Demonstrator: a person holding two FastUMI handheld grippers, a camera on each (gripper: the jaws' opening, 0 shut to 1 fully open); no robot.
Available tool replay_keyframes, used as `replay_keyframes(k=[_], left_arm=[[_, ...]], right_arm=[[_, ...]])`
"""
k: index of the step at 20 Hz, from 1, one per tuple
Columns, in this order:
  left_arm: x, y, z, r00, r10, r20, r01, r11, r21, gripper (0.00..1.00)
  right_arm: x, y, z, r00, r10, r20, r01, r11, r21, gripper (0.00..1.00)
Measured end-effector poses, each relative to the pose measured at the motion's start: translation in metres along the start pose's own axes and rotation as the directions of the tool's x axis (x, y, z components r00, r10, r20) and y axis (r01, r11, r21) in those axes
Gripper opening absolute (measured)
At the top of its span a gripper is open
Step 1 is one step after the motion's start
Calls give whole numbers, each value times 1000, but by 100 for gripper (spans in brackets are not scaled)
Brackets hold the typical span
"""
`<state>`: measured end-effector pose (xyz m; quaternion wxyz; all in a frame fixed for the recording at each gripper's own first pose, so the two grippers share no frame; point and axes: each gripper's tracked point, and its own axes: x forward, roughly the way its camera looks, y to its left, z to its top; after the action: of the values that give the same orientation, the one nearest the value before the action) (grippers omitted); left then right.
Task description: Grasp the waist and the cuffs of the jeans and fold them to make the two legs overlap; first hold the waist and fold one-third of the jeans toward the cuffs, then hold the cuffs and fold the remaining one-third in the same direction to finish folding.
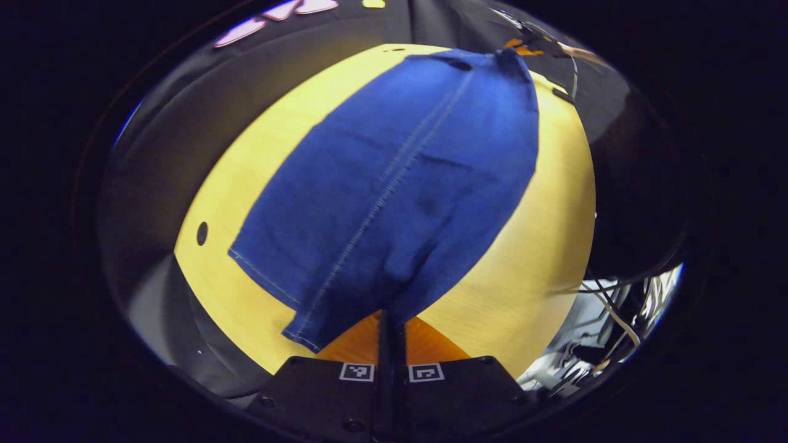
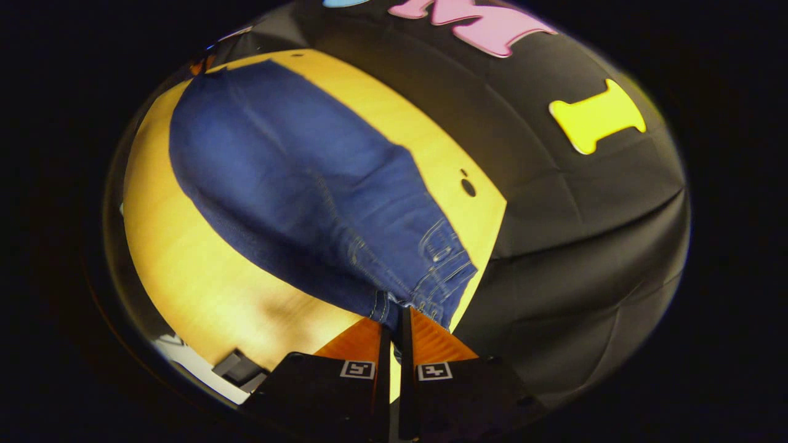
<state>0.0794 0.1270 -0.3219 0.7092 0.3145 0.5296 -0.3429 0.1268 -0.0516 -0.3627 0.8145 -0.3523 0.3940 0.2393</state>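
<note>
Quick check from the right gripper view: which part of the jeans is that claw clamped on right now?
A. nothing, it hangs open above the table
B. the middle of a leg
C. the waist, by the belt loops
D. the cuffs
C: the right claw has both fingers closed on the waist end of the jeans, where belt loops and waistband stitching sit just ahead of its tips.

My left gripper (image 1: 391, 320) sat pinched on the cuff end of the blue denim jeans (image 1: 400, 178), my right gripper (image 2: 394, 317) on the waist end. The jeans covered the middle of the round yellow wooden table (image 1: 523, 283). Bare tabletop ran along both long sides. Tangled cables (image 1: 615, 307) hung off one table edge; the black cloth booth wall (image 2: 585, 215) stood close behind the other.
</note>
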Motion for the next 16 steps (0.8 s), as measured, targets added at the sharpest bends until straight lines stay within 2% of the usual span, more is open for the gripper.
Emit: replay_keyframes(k=[2,5,8,10,11,13,16], left_arm=[[-5,14,18,999,10,32,-8,999,-53,6],[-8,52,38,997,51,55,-43,991,-128,6],[6,100,49,995,99,6,-95,973,-212,6],[21,122,61,990,132,-50,-141,959,-248,10],[32,134,61,986,146,-75,-161,952,-260,6],[56,149,64,981,150,-122,-179,943,-280,6],[89,164,63,966,162,-200,-215,935,-280,7]], right_arm=[[7,-25,25,999,-32,40,28,996,79,7],[22,-59,62,995,-74,70,64,988,140,10],[54,-85,80,993,-110,44,99,975,200,10],[84,-94,78,991,-131,-16,131,962,241,10],[105,-93,75,991,-124,-50,133,954,270,10],[140,-86,69,988,-94,-119,128,937,324,10],[188,-80,59,976,-98,-196,162,926,340,11]])
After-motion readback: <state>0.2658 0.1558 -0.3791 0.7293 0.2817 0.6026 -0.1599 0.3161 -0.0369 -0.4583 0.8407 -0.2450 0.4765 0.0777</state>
